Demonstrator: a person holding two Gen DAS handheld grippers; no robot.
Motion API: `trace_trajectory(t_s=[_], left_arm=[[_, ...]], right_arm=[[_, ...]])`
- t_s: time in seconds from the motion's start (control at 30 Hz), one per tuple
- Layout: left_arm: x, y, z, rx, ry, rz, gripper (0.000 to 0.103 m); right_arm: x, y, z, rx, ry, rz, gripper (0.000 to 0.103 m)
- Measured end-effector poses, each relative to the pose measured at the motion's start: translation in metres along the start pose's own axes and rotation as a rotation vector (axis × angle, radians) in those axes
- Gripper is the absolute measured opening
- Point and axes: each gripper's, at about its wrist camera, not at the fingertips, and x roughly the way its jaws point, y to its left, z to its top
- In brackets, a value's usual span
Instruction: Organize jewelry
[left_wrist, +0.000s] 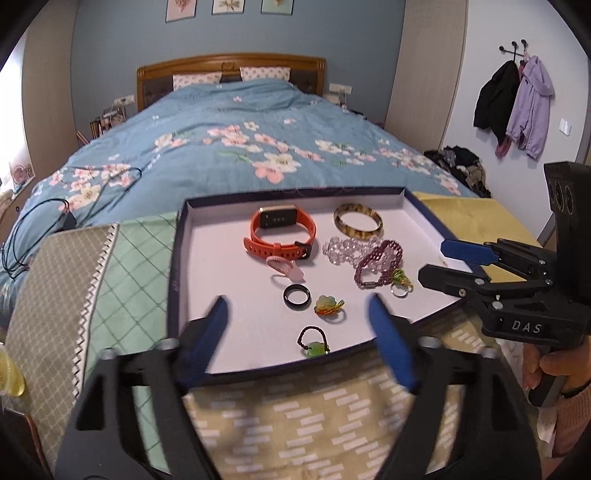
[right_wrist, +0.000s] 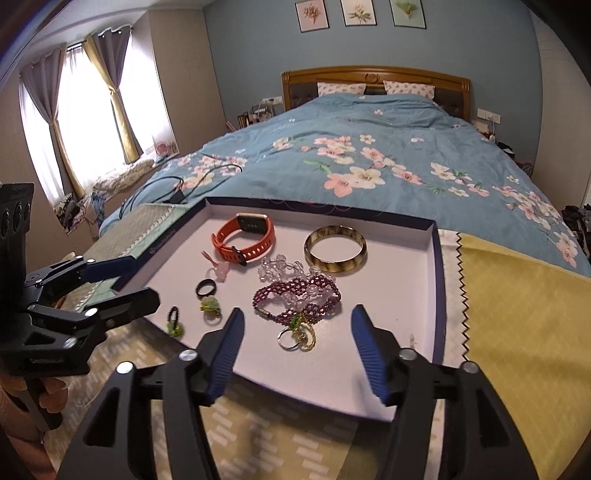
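Observation:
A shallow tray with a navy rim (left_wrist: 174, 280) (right_wrist: 438, 280) holds the jewelry: an orange watch (left_wrist: 282, 236) (right_wrist: 245, 242), a mottled bangle (left_wrist: 357, 221) (right_wrist: 335, 251), a clear bead bracelet (left_wrist: 341, 249), a purple bead bracelet (left_wrist: 376, 264) (right_wrist: 295, 295), a black ring (left_wrist: 295, 296) (right_wrist: 205, 287), a pink ring (left_wrist: 282, 267), a green flower ring (left_wrist: 328, 307) and a braided ring with a green stone (left_wrist: 314, 341). My left gripper (left_wrist: 297, 299) hovers open over the tray's near edge, nothing between its fingers. My right gripper (right_wrist: 297, 310) stands open above a silver charm ring (right_wrist: 297, 336), apart from it.
The tray rests on patchwork cloth (left_wrist: 295, 413) at the foot of a bed with a blue floral quilt (left_wrist: 240, 147). Black cables (left_wrist: 44, 221) lie on the quilt at the left. A yellow cloth patch (right_wrist: 524, 332) lies right of the tray. A hand (left_wrist: 554, 365) grips the right gripper's handle.

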Motion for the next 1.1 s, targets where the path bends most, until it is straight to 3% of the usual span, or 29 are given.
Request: trace_trajectory(t_s=[0.03,0.07,0.17,0.23,0.53,1.1], left_arm=[[-0.007,0.0,-0.001,0.0,-0.02,0.009,0.093],[-0.013,0.0,-0.002,0.001,-0.034,0.012,0.097],[-0.03,0.0,-0.007,-0.002,-0.07,0.025,0.097],[-0.041,0.0,-0.012,-0.003,-0.091,0.04,0.097],[-0.087,-0.001,-0.035,-0.029,-0.203,0.111,0.097],[-0.152,-0.01,-0.055,-0.056,-0.391,0.125,0.097]], right_arm=[[-0.006,0.001,-0.002,0.007,-0.017,-0.007,0.078],[-0.01,0.002,-0.004,0.011,-0.028,-0.01,0.08],[-0.024,0.005,-0.01,0.027,-0.062,-0.015,0.093],[-0.034,0.009,-0.016,0.029,-0.089,-0.032,0.096],[-0.063,0.026,-0.037,0.036,-0.173,-0.083,0.096],[-0.126,0.052,-0.059,-0.023,-0.417,-0.182,0.096]])
